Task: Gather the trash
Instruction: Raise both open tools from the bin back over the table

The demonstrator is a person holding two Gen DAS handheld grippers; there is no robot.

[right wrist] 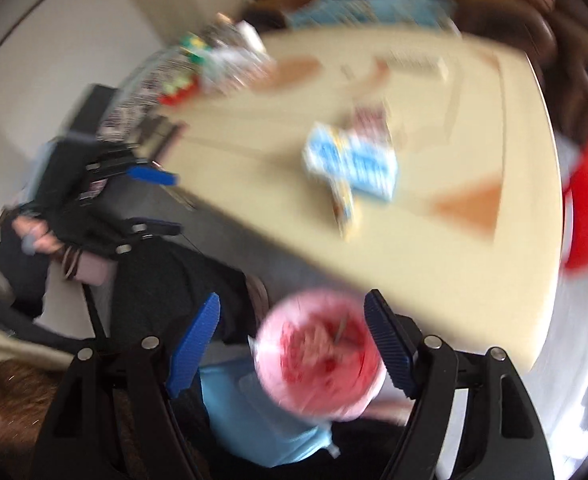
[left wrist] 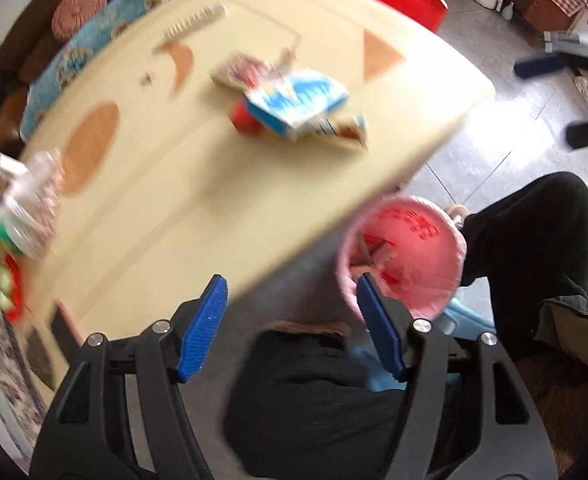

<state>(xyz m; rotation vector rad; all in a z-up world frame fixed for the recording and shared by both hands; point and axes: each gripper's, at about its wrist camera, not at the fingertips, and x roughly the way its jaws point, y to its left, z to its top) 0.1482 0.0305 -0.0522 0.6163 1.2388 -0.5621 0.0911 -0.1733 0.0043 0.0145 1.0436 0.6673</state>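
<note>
Left tool (left wrist: 292, 322): open, nothing between its blue pads; it looks down past the tabletop edge.
Right tool (right wrist: 292, 338): open and empty too; it hangs above the bin.
Trash: a small heap of flattened packets (left wrist: 294, 100) lies near the middle of the tabletop (left wrist: 166, 208), well apart from both tools. The top one is blue and white, a reddish piece shows under it, and a printed one lies behind. In the right view the same heap (right wrist: 351, 164) is blurred.
Bin (left wrist: 403, 256): it stands on the floor just beside the tabletop edge, lined with a pink bag, mouth open; some pieces are already inside.
Other clutter: wrappers and clear plastic (left wrist: 22, 200) at the far left corner; too blurred to name.
Handling: the packets look light, thin and a little slippery, probably soft card or foil. They will bend, not break.
Where to hold: I judge a raised free edge or corner of the top blue packet is best, pinched from the side, because a flat sheet is hard to lift from above.
Risk: the lower packets may slide when the top one is pulled.
</note>
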